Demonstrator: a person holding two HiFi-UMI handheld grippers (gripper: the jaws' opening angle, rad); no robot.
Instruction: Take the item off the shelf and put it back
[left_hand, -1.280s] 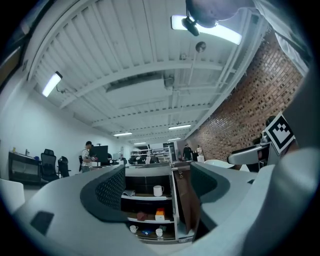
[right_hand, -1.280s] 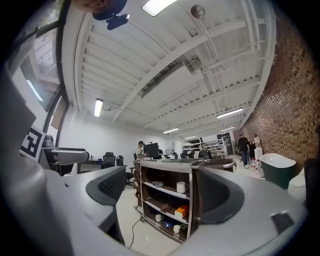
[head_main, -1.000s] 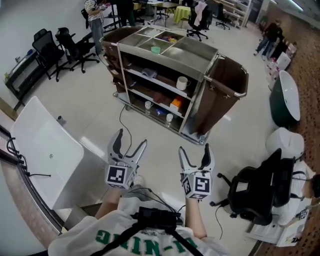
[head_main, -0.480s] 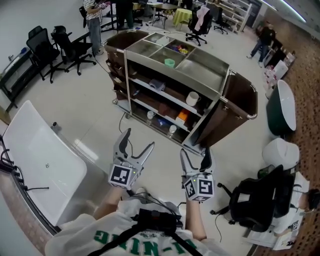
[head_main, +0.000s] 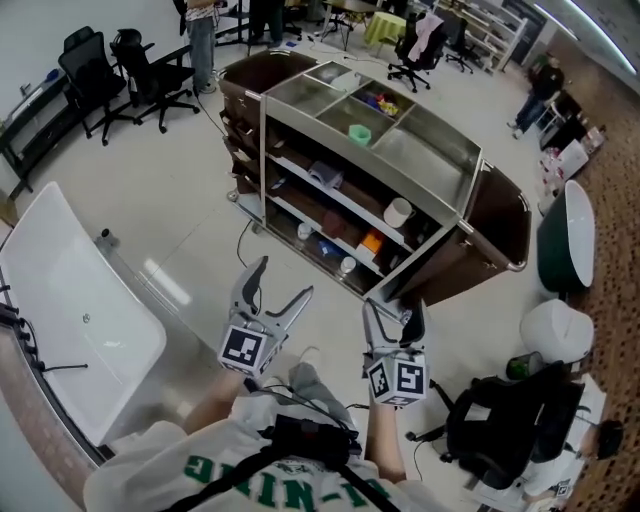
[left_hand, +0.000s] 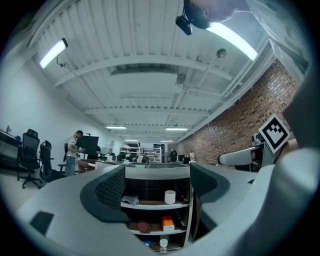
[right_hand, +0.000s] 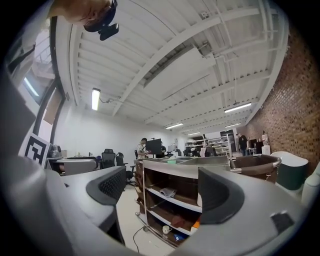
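Observation:
A steel service cart (head_main: 432, 150) with open shelves stands ahead. The upper shelf holds a white mug (head_main: 398, 212) and a folded cloth (head_main: 325, 175). An orange box (head_main: 372, 243) lies on the shelf below, and a small cup (head_main: 347, 266) stands on the lowest one. My left gripper (head_main: 280, 282) is open and empty, a short way in front of the cart. In the left gripper view the mug (left_hand: 170, 197) and orange box (left_hand: 167, 221) show between the jaws, far off. My right gripper (head_main: 392, 312) is open and empty too, near the cart's corner. The cloth (right_hand: 167, 192) shows in its view.
A brown bag (head_main: 495, 235) hangs on the cart's right end. A green cup (head_main: 360, 133) sits in its top tray. A white panel (head_main: 70, 310) lies at the left and a cable (head_main: 245, 240) crosses the floor. A black chair (head_main: 500, 430) stands at the lower right, office chairs (head_main: 95, 70) far left.
Both grippers have moved forward toward the cart, which now sits nearer and larger in the head view. The jaws stay as wide as before.

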